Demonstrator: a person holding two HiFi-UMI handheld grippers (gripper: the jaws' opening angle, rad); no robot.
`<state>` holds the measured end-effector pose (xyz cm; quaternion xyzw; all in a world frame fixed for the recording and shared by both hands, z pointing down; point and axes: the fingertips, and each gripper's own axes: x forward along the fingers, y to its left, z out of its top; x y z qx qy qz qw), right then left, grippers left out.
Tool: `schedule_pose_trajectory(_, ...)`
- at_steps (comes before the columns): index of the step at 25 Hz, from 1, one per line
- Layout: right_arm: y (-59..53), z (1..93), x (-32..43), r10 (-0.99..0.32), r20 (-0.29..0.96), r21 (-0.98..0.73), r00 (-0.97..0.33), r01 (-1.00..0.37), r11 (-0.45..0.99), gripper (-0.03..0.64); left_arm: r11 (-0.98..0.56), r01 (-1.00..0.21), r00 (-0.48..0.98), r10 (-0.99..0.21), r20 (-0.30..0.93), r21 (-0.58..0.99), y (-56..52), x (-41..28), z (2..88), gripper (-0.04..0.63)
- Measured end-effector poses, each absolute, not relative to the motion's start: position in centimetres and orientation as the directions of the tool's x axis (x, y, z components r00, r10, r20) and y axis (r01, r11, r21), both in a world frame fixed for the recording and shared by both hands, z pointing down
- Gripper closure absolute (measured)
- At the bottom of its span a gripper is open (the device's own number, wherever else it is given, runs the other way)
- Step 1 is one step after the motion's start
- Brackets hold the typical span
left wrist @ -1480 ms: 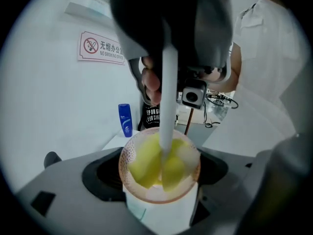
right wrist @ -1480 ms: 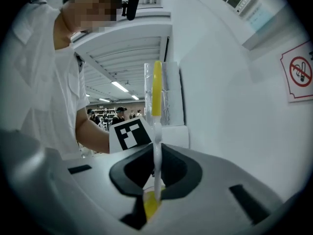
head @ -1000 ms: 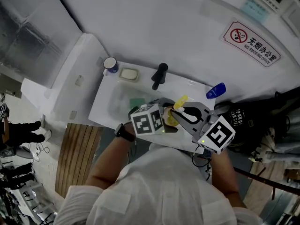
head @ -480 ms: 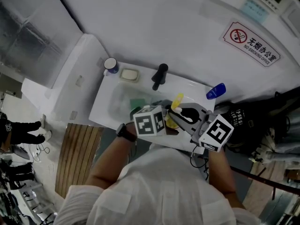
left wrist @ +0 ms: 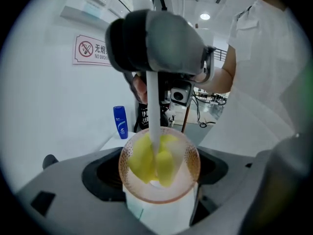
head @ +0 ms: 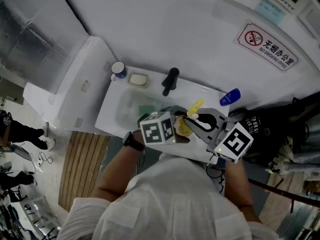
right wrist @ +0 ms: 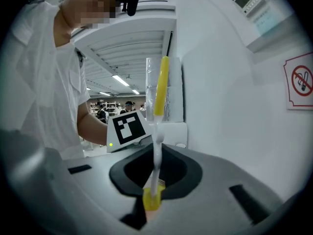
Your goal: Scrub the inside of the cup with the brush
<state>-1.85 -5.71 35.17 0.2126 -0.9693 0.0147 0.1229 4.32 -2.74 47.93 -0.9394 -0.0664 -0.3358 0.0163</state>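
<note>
The left arm (head: 115,166) and right arm (head: 239,181) reach forward close together, the left gripper (head: 178,126) squeezing the cup (left wrist: 159,202), the right gripper (head: 199,123) pinching the brush (right wrist: 157,155) handle.

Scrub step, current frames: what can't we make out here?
- Bottom of the cup: left gripper view, the yellow head of the brush covers it; clean or not, cannot tell.
- Cup base: same view, cut off by the bottom edge.
- Cup wall: head view, mostly behind the left gripper and its marker cube.
- Near side of the sink: head view, covered by that gripper and the person's forearms.
</note>
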Motion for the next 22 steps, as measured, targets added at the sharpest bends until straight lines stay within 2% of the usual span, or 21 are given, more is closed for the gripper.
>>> schedule_pose_trajectory(9,-5.6,33.7,-2.5,-0.414,0.074,-0.129,-0.907,-0.421,0.898,0.595,-0.989,0.147,0.756,0.122,0.642,0.015,-2.0,4.3,48.3,0.210)
schedule_pose_trajectory(18,-5.5,36.7,-2.3,-0.435,0.197,-0.087,-0.879,-0.457,0.885,0.595,-0.989,0.147,0.755,0.123,0.644,0.016,-2.2,4.1,48.0,0.210)
schedule_pose_trajectory(22,-5.9,35.2,-2.1,-0.457,0.174,-0.061,-0.873,-0.472,0.879,0.595,-0.989,0.148,0.756,0.126,0.643,0.020,-2.1,4.1,48.4,0.210)
